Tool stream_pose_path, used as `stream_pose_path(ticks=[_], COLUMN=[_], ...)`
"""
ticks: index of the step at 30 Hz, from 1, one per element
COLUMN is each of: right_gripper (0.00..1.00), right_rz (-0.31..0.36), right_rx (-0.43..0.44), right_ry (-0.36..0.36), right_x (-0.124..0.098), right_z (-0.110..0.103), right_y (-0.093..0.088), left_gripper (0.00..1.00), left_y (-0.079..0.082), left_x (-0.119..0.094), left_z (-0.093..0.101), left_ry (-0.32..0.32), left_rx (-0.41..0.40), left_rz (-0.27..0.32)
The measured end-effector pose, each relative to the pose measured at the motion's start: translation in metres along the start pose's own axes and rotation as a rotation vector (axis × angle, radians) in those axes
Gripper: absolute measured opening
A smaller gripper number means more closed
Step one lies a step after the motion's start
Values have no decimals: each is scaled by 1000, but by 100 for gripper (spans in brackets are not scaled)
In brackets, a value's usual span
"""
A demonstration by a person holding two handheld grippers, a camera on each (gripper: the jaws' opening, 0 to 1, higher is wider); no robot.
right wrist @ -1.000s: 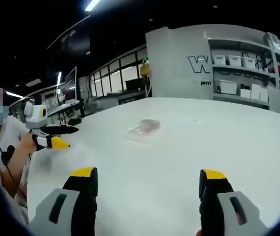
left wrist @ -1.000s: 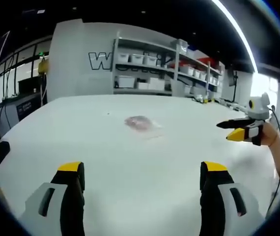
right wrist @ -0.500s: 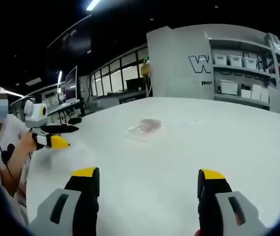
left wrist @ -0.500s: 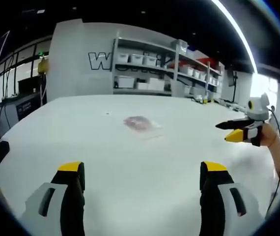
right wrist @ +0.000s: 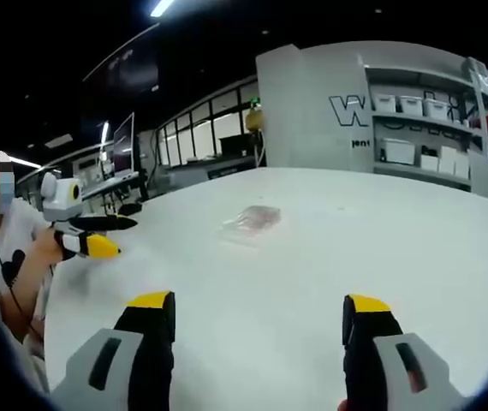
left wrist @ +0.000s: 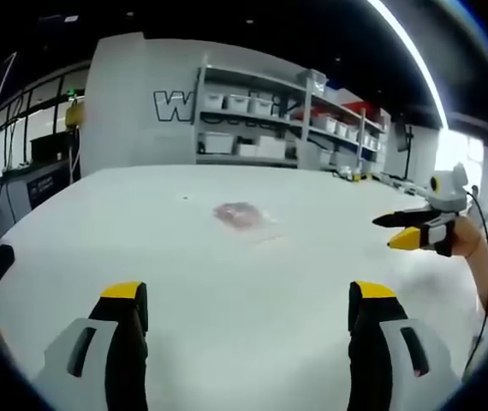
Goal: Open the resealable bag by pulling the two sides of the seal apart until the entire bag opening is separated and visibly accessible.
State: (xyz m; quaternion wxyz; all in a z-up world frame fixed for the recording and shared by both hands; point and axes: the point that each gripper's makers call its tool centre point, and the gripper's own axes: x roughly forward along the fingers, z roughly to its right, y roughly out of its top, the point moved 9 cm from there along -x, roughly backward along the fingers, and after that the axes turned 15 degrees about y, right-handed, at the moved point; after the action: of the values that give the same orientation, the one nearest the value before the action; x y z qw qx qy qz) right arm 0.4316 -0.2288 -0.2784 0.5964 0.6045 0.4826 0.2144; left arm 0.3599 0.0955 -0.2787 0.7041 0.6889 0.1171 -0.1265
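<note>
Evidently nothing of the job has begun. The small clear plastic resealable bag (left wrist: pixel 242 216) with something pinkish inside lies flat on the wide white tabletop (left wrist: pixel 227 282), out toward its middle, well away from the near edge where both tools hover and short of the far edge that faces the grey shelving with white bins (left wrist: pixel 265 120).

The left tongs (left wrist: pixel 248 301), grey with yellow tips, stand spread wide with nothing between the jaws, low over the near part of the tabletop and well apart from the bag. The right tongs (right wrist: pixel 259 306) are likewise released and empty, their jaws parted over bare white surface, with the bag (right wrist: pixel 251 220) lying ahead of them and slightly to the left of centre in the right gripper view.

Each tool can be seen from the other's camera: the right tongs (left wrist: pixel 407 229) at the right of the left gripper view, the left tongs (right wrist: pixel 107 236) at the left of the right gripper view, both raised above the tabletop and neither near the bag.

Whether the seal is pressed shut cannot be read at this distance; the bag looks flat and undisturbed. As I judge it, everything is left to do: reaching the bag, gripping each side of the seal, and pulling them apart along the whole opening.
</note>
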Motion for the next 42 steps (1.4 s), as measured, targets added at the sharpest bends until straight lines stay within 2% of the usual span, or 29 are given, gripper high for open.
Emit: stream_pose_path(ticks=[29,42], right_gripper=[78,71], right_rz=[-27,-24], right_rx=[-22,-33], right_ry=[29,61], right_x=[12,18], right_z=[-5,-10], right_y=[2,1], left_gripper=[97,96], left_y=[0,0], left_x=[8,7], left_z=[9,9], left_ry=[-31,-32], left_rx=[20,23], left_rz=[-14,-15])
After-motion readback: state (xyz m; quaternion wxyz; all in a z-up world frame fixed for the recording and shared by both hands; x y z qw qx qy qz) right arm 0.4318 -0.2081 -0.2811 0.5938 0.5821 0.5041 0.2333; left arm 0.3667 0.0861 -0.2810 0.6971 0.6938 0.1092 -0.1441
